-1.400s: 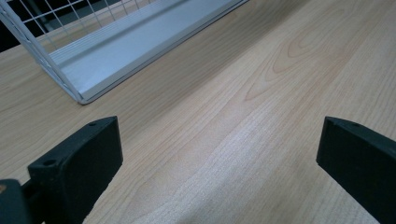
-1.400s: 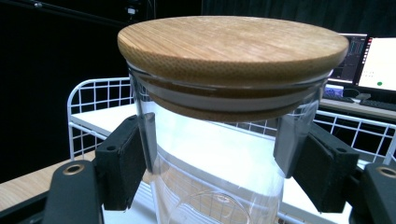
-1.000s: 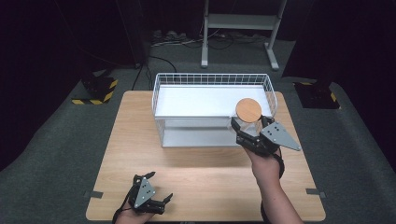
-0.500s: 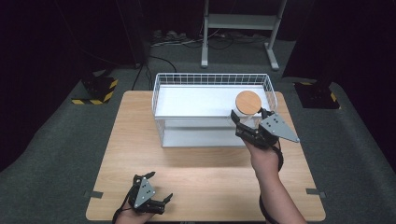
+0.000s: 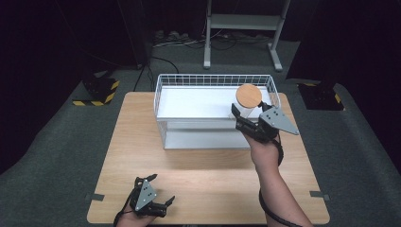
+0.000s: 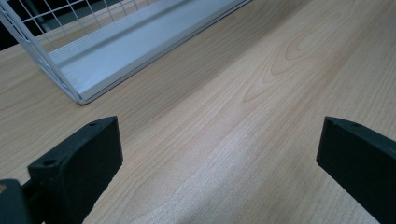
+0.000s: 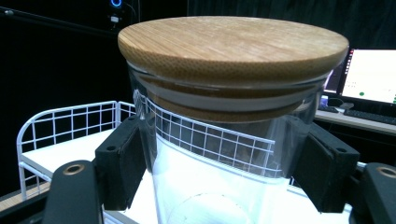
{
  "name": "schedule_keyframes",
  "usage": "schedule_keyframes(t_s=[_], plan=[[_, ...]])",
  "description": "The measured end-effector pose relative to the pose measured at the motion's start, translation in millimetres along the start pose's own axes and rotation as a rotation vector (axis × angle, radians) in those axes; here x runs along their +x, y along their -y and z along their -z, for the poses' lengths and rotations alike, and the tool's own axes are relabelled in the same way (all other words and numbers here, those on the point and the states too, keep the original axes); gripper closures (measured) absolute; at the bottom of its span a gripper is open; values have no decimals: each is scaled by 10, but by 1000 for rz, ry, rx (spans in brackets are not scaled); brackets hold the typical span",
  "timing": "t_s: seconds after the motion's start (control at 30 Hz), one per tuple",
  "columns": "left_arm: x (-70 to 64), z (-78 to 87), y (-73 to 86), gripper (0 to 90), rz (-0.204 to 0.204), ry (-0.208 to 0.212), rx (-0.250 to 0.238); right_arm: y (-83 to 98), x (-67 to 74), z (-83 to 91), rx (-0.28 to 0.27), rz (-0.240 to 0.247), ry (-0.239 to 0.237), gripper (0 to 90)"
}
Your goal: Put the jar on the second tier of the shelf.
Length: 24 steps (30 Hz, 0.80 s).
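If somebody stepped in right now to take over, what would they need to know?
Right gripper: shut on the glass jar with a wooden lid, held at the near right corner of the white wire rack.
Left gripper: open, holding nothing, low over the table near its front edge.
Done: jar gripped and lifted.
Left: probably set it on the rack's upper shelf, then let go.

My right gripper [image 5: 246,118] carries the glass jar [image 5: 248,101] up and farther over the wire basket's [image 5: 163,82] near rim than a second ago. Its wooden lid [image 7: 233,44] now sits above the basket's white shelf.
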<state>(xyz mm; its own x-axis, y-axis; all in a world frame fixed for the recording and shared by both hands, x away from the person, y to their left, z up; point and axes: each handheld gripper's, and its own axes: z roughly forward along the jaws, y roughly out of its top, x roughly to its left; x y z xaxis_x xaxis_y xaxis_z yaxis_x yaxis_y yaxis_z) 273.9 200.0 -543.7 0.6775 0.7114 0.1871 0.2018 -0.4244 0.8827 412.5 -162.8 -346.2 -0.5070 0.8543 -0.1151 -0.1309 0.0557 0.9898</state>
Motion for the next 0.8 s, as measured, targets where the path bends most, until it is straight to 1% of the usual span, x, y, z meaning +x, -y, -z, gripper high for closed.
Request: schedule_keyframes(t_s=[0.2, 0.37, 0.8], plan=[[-3, 0, 0, 6, -4, 3, -1, 30, -4, -82, 8, -12, 3, 260], [2, 1, 2, 6, 0, 5, -5, 60, -14, -165, 16, -25, 8, 260], [5, 7, 3, 6, -2, 8, -7, 55, -53, -338, 29, -51, 23, 260]])
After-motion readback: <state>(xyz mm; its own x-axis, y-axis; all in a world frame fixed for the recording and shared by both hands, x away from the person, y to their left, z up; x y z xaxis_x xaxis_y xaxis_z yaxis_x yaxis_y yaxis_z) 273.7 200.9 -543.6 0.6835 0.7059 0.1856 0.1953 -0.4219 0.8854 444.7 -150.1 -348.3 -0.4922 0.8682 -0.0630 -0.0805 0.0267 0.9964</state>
